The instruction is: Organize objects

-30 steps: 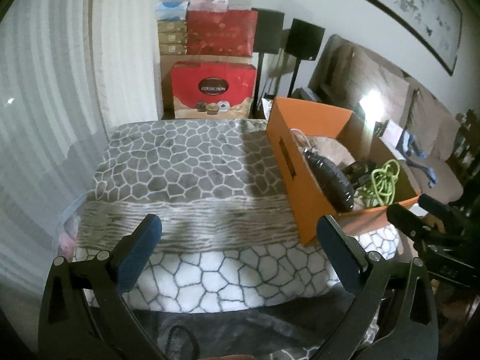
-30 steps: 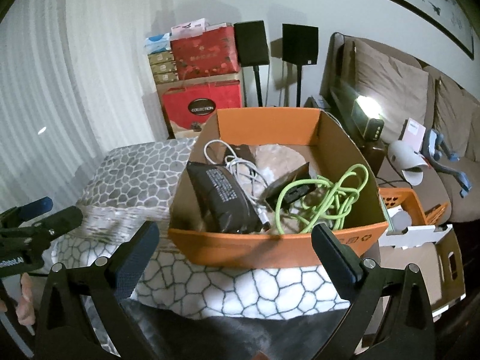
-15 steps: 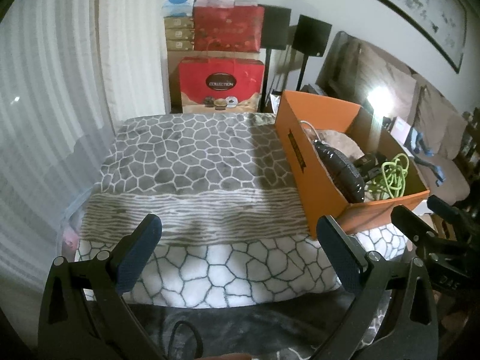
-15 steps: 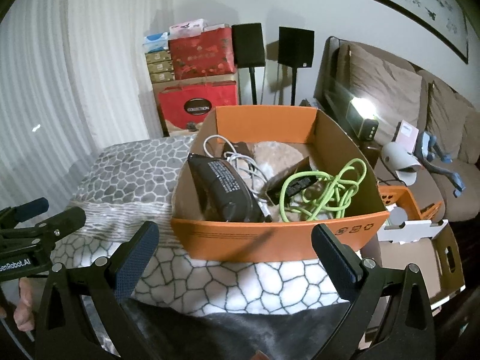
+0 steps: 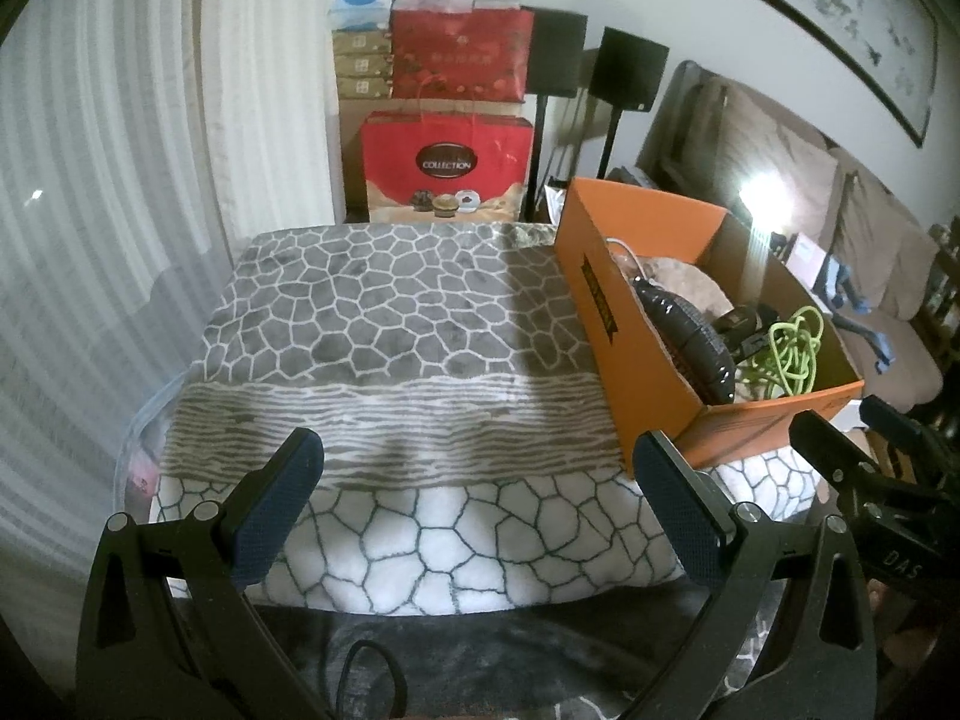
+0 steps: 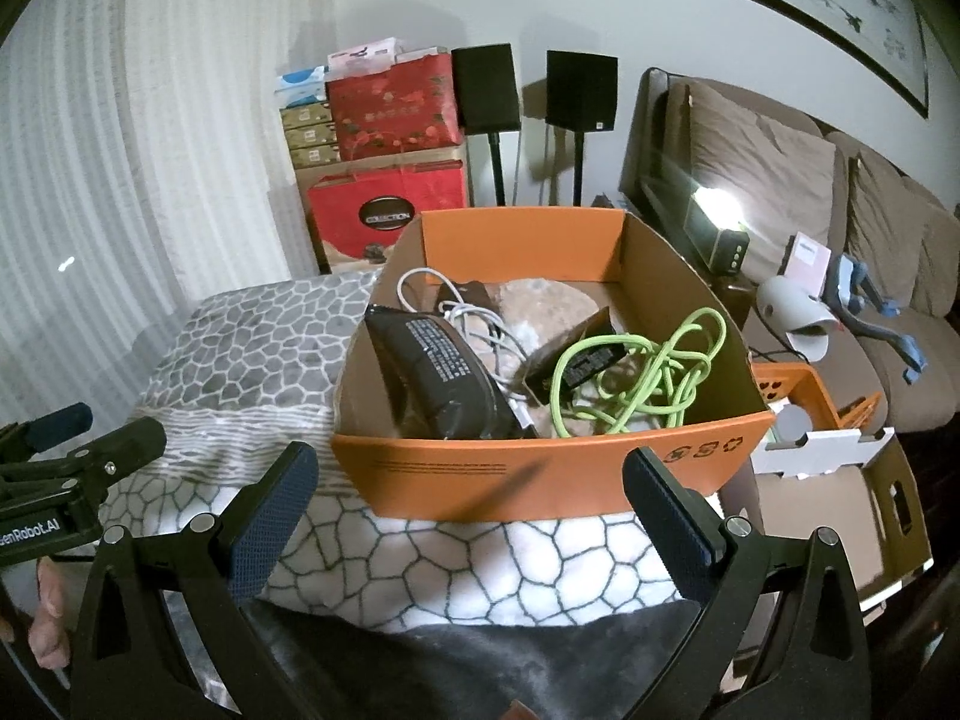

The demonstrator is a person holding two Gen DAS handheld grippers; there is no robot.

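1. The orange cardboard box (image 6: pixel 540 468) stands on the stone-pattern blanket (image 5: pixel 372 324), near the blanket's right edge. The right gripper (image 6: pixel 462 498) hovers just in front of the box, its jaws wide open and holding nothing. The left gripper (image 5: pixel 474 492) hovers over the bare blanket to the left of the box, jaws also wide open and empty.

2. Inside the box, the green cable (image 6: pixel 642 372) is a loose tangle that lies around a small black adapter (image 6: pixel 585 367). If the jaws pull one loop, I think the adapter can come up together with it and fall back.

3. The white cable (image 6: pixel 462 315) lies partly under the black pouch (image 6: pixel 444 378), at the left side of the box. Lifting the pouch may drag this cable out.

4. The blanket looks soft. A push on the front wall of the box could slide or tilt it toward the edge, where an open carton (image 6: pixel 840 510) stands below.

5. The two grippers are near each other; they could collide if both reach to the box.
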